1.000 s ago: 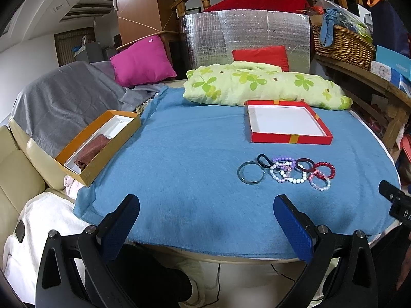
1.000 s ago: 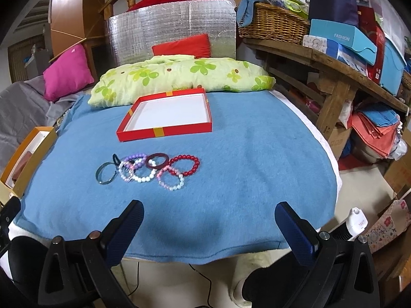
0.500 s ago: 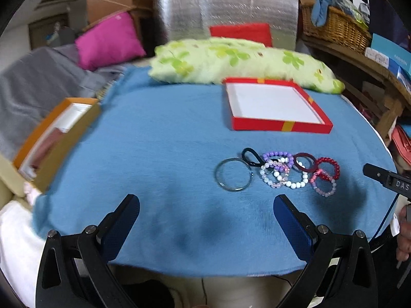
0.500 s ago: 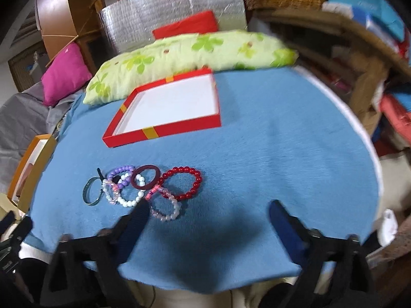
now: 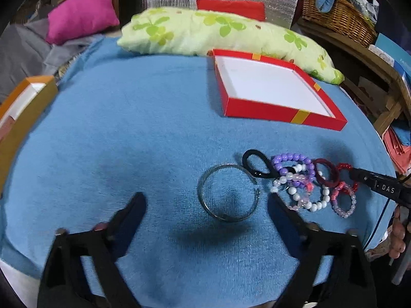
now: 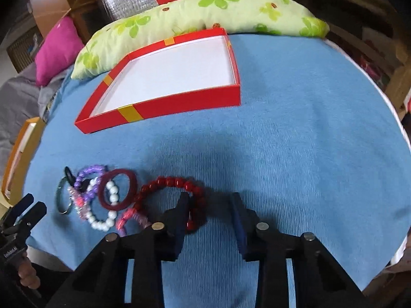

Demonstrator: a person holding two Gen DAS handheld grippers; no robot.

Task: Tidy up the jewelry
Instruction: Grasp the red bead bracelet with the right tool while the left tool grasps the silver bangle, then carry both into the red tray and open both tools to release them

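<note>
Right gripper (image 5: pixel 380 183) body reads "DAS", above red bead bracelet (image 6: pixel 170 200).

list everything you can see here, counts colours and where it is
blue knitted cloth: 1, blue, covers the round table
shallow red cardboard box with white inside: 1, red with yellow bands, far side of the cloth, nothing in it
thin metal bangle: 1, silver-grey, left end of the jewelry cluster
black loop: 1, black, against the bangle's far edge
purple bead bracelet: 1, purple, mid cluster
white pearl bracelet: 1, white, near edge of cluster
maroon ring bangle: 1, dark red, mid cluster
pink bead bracelets: apparently 2, pink and pale, overlapping
red bead bracelet: 1, red, right end
green floral pillow: 1, behind the box
orange box: 1, left edge
left gripper: open, jaws just closing, over the bangle
right gripper: narrowed, jaws just closing, one finger on the red beads
</note>
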